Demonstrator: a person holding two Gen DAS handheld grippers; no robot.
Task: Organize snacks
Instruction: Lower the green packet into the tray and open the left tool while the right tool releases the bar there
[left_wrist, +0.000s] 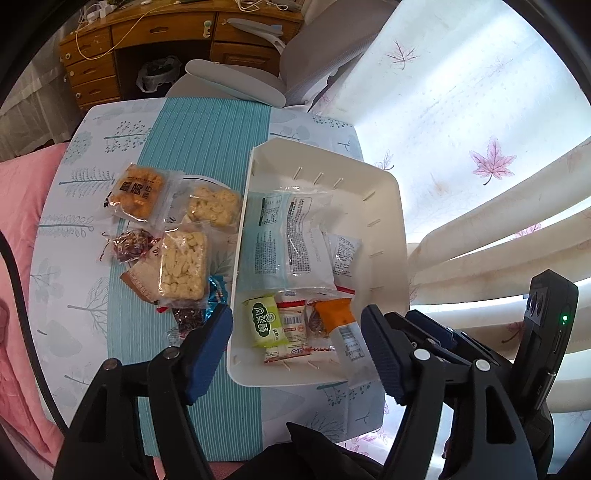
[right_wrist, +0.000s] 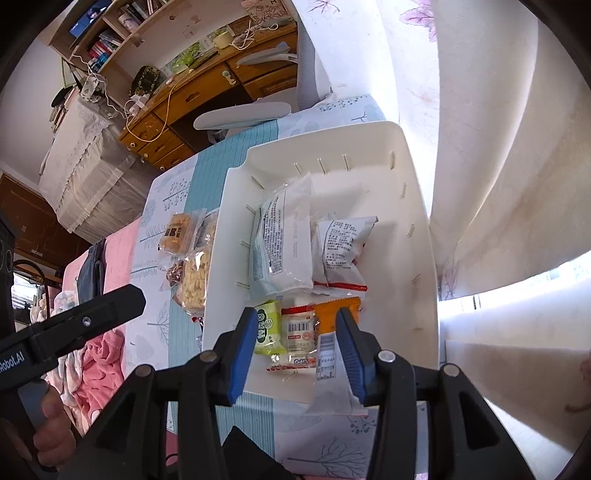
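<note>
On the left part of the bench (left_wrist: 207, 140), which wears a pale leaf-print cloth with a teal striped band, a loose cluster of snacks lies outside the tray: an orange-brown cracker packet (left_wrist: 138, 192) at the far left, a clear packet of pale puffed pieces (left_wrist: 213, 206) just beside it, a dark red wrapped sweet (left_wrist: 130, 245) below them, and a larger puffed rice bar (left_wrist: 183, 266) that overlaps a brown packet (left_wrist: 142, 282) and a blue wrapper (left_wrist: 218, 291). The left gripper (left_wrist: 295, 354) hangs above the near edge of the tray with its fingers (left_wrist: 208, 350) standing wide apart and nothing between them. The white tray (left_wrist: 391, 206) sits to the right of the loose pile, touching the striped band. Inside it, two large pale bags (left_wrist: 291, 240) lie side by side toward the far end, with a smaller white and red sachet (left_wrist: 345, 254) to their right. Along the near wall stand a green pastry packet (left_wrist: 264, 323), a white and red packet (left_wrist: 293, 321), and an orange and white packet (left_wrist: 341, 325) whose lower end juts over the tray's rim. In the right wrist view, the right gripper (right_wrist: 299, 350) hovers over this near row, its fingers (right_wrist: 351, 354) partly open; the right one lies against the orange and white packet, but I cannot tell whether it is gripped.
</note>
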